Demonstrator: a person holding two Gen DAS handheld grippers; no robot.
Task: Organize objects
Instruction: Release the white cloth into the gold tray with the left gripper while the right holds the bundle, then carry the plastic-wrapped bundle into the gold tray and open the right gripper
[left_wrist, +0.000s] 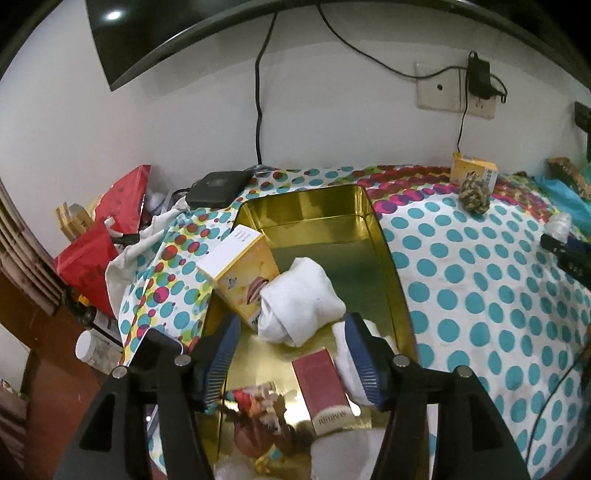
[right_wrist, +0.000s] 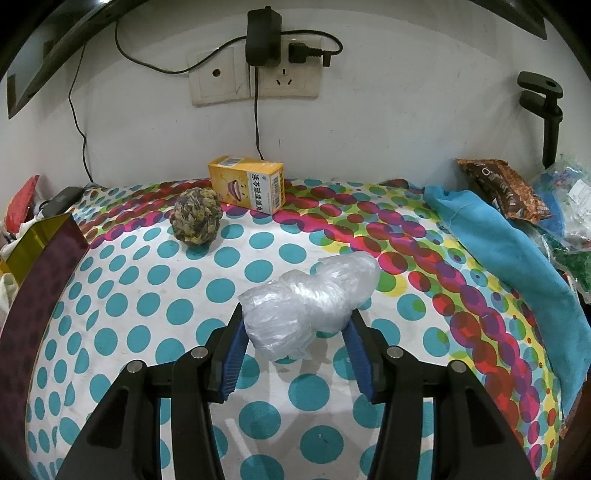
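Note:
A gold tin (left_wrist: 391, 258) lies on the dotted cloth (left_wrist: 480, 295). In it are a yellow box (left_wrist: 245, 273), a rolled white sock (left_wrist: 303, 302), a red box (left_wrist: 323, 387) and a colourful figurine (left_wrist: 258, 410). My left gripper (left_wrist: 291, 332) is open and empty above the tin, fingers either side of the sock's near end. My right gripper (right_wrist: 295, 325) has its jaws around a crumpled clear plastic bag (right_wrist: 314, 295) on the cloth; whether the pads press it is unclear. A rope ball (right_wrist: 197, 216) and a yellow medicine box (right_wrist: 247, 182) lie further back.
The tin's dark outer wall (right_wrist: 40, 280) is at the left of the right wrist view. A blue cloth (right_wrist: 509, 258) and snack packets (right_wrist: 498, 188) lie at the right. Red bags (left_wrist: 103, 236), bottles and a black device (left_wrist: 218, 188) crowd the left. Cables hang from wall sockets (right_wrist: 255, 77).

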